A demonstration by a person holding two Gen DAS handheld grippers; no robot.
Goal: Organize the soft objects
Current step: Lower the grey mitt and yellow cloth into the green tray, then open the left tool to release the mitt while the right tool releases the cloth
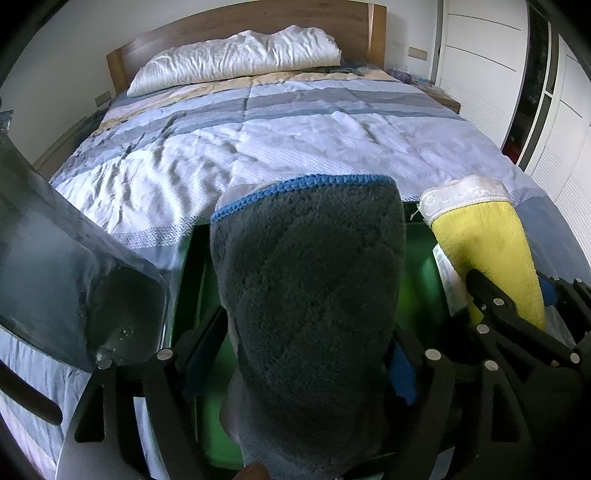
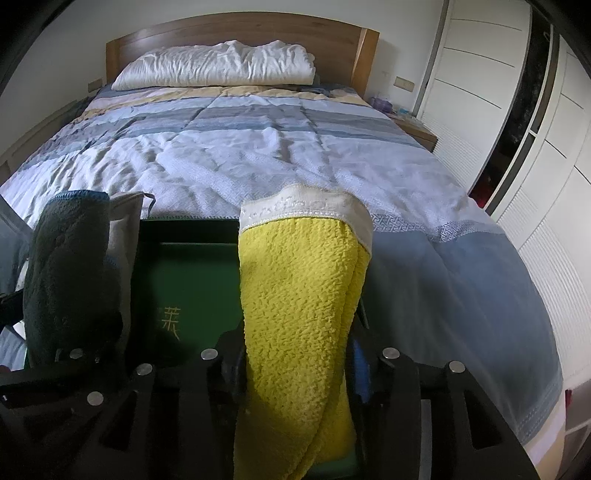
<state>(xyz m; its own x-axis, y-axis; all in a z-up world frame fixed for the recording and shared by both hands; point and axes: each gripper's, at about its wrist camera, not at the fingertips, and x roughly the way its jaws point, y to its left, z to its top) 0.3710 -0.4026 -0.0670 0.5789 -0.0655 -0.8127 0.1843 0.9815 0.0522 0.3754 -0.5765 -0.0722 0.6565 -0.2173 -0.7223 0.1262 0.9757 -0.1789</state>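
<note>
Bed (image 2: 258, 155) fills the view; green box (image 2: 184, 280) at its foot, under both cloths. Left gripper (image 1: 306, 354) clamped on grey towel (image 1: 310, 280), right gripper (image 2: 295, 369) clamped on yellow towel (image 2: 299, 295), both raised over the box. Light, limp, plush: likely to sag and unfold, so pinch across folded thickness.

A home bedroom: a made bed (image 2: 258, 155) (wooden headboard (image 2: 236, 33), white pillow (image 2: 218, 66)) beside white wardrobe doors (image 2: 476, 74).
</note>
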